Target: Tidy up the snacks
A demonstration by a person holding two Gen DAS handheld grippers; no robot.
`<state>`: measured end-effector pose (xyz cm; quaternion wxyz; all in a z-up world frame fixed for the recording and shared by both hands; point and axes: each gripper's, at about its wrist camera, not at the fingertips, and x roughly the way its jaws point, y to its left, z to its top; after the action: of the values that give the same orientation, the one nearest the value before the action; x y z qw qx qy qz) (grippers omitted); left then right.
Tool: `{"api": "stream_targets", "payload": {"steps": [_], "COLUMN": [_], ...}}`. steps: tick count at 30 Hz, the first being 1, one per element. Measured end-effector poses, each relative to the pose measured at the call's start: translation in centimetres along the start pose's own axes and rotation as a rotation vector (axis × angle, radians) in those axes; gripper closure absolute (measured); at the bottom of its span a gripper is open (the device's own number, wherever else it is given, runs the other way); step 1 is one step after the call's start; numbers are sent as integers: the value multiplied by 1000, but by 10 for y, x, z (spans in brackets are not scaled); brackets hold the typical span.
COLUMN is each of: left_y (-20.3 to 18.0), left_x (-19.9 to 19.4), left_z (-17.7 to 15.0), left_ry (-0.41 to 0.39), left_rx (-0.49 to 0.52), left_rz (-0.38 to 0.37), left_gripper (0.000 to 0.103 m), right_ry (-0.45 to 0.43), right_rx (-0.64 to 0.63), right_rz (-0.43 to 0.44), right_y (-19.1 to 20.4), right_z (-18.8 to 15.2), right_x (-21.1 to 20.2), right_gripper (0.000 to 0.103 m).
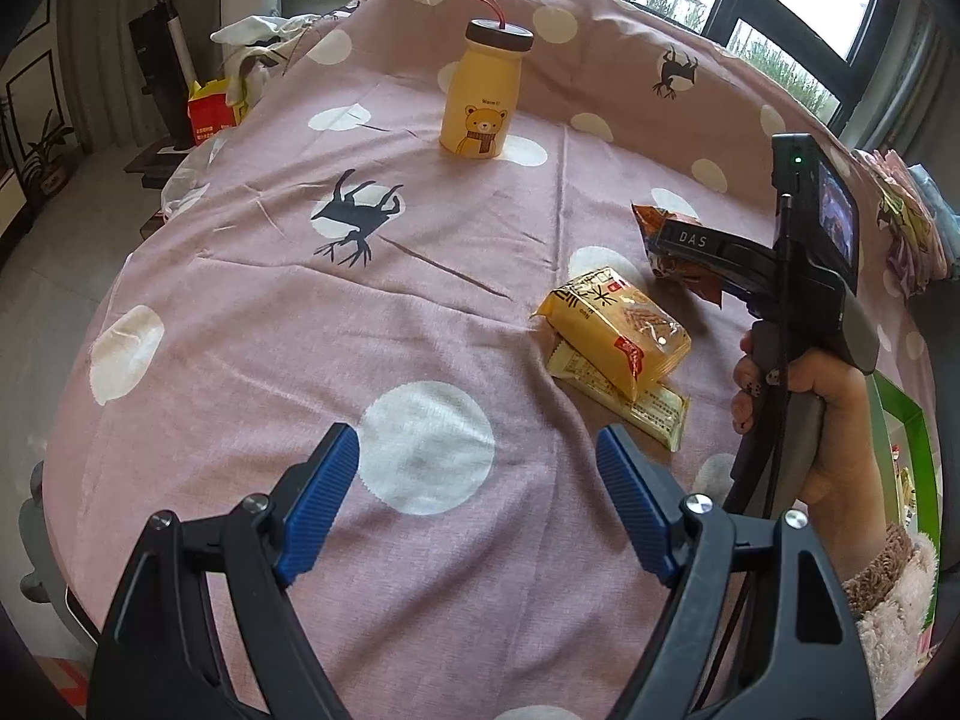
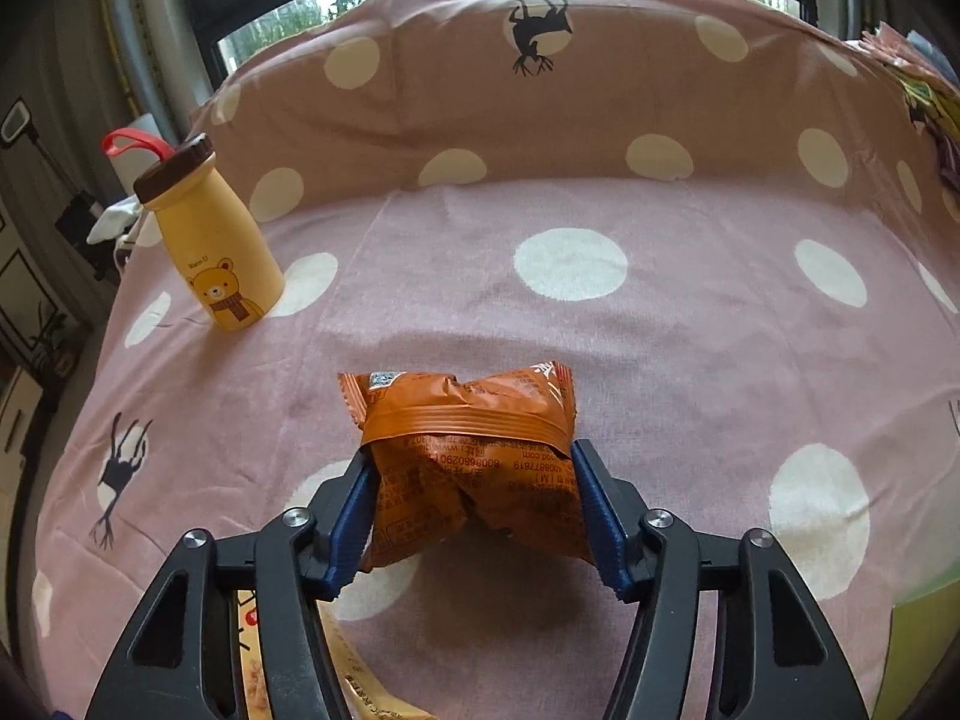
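Note:
An orange snack pack (image 2: 468, 420) sits crumpled between the blue pads (image 2: 354, 510) of my right gripper (image 2: 473, 453), which is shut on its lower half. In the left wrist view the same orange pack (image 1: 660, 222) shows partly behind the right gripper's body, whose handle a hand (image 1: 828, 420) holds. A yellow snack pack (image 1: 618, 324) lies on a paler flat pack (image 1: 648, 414) on the pink dotted cloth (image 1: 300, 330). My left gripper (image 1: 477, 438) hangs open over the cloth, left of those two packs, with nothing between its fingers.
A yellow bear bottle (image 1: 477, 102) with a brown cap stands upright at the far side, also the bottle (image 2: 216, 246) at left in the right wrist view. A green box edge (image 1: 906, 420) shows at far right. A red carton (image 1: 210, 111) sits beyond the left edge.

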<state>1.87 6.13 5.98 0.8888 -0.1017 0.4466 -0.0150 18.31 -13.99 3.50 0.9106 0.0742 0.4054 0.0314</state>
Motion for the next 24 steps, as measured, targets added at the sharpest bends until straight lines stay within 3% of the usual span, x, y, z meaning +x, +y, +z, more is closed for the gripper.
{"api": "stream_targets", "payload": {"steps": [5, 8, 16, 22, 24], "left_y": [4, 8, 6, 2, -1], "left_x": [0, 3, 8, 8, 8], "left_z": [1, 1, -1, -4, -5], "left_ry": [5, 17, 53, 62, 63], "left_rx": [-21, -35, -30, -12, -2], "left_rz": [-27, -25, -57, -66, -77], "left_gripper": [21, 21, 21, 21, 21], "right_ry": [13, 39, 160, 230, 235], "right_rx": [87, 103, 133, 179, 187], "right_rz": [93, 104, 111, 107, 129], "right_y": [-10, -10, -3, -11, -15], "right_z": [0, -5, -74, -115, -119], "right_x": [-28, -57, -119, -121, -121], "right_gripper": [45, 45, 43, 38, 31]}}
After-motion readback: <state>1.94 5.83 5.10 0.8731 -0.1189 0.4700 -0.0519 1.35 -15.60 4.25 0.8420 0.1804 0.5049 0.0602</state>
